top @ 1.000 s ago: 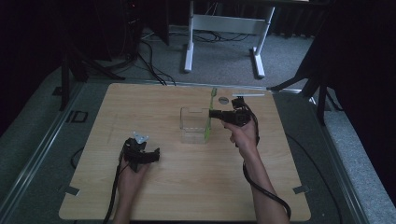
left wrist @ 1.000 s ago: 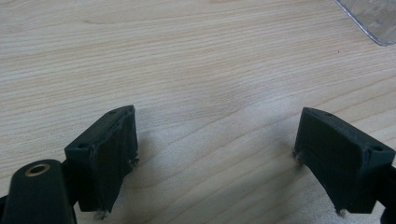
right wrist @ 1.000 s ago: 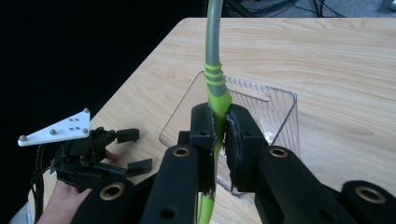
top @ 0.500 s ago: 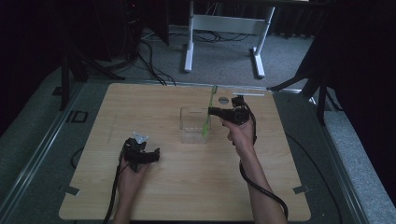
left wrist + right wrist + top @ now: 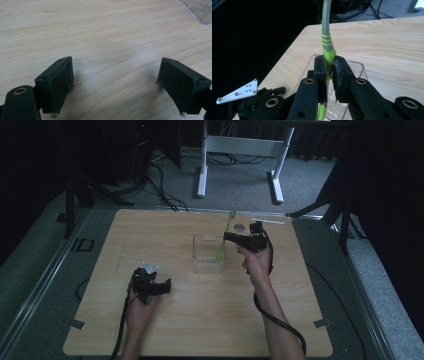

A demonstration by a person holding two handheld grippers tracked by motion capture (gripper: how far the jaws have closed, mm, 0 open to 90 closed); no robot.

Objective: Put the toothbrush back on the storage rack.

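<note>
Right now I have the right gripper jaws pinching the green utensil over the clear container. Left gripper jaws spread, idle on desk. Next: lower it, release.

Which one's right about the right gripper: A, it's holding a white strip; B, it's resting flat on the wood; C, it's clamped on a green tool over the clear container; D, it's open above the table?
C: the right gripper pinches the green tool above the clear container.
</note>
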